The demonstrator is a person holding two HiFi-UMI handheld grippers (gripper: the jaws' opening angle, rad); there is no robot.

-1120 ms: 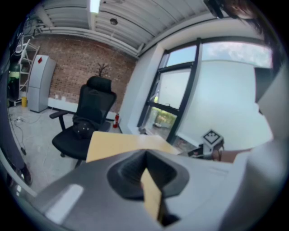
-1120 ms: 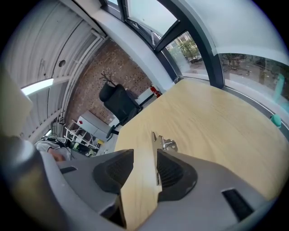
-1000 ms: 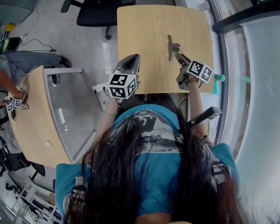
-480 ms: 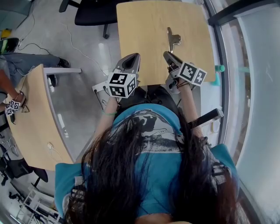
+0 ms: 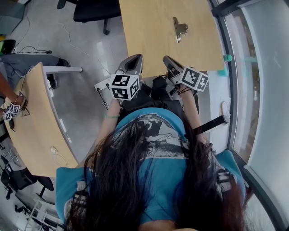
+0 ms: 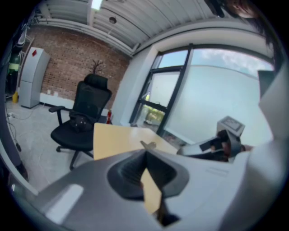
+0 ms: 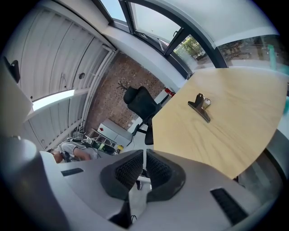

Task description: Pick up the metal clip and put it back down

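Nearest the person, the left gripper (image 5: 133,61) is hovering just short of the near edge of the table (image 5: 144,40). Its jaws are resting together on nothing, and it seems to be waiting there only to keep out of the way, since the job needs one claw. Just beside it, the right gripper (image 5: 169,62) is hanging over the same near edge. Its jaws are closing, with only a thin slit showing between the ribbed pads (image 7: 128,169) and nothing sitting between them. Both claws are pointing out across the tabletop, probably so that their cameras keep the work area in sight while the hands are idling close to the body.

Farther out, the metal clip (image 5: 179,28) is lying flat on the bare wood, well apart from both grippers, its handles facing away from the person. It is touching nothing but the table. Lying free like this, it suggests the put-down part of the task is already finished rather than waiting to begin, though that is a judgement.

Beyond the far edge of the table, a black office chair (image 5: 92,11) is standing on the grey floor.
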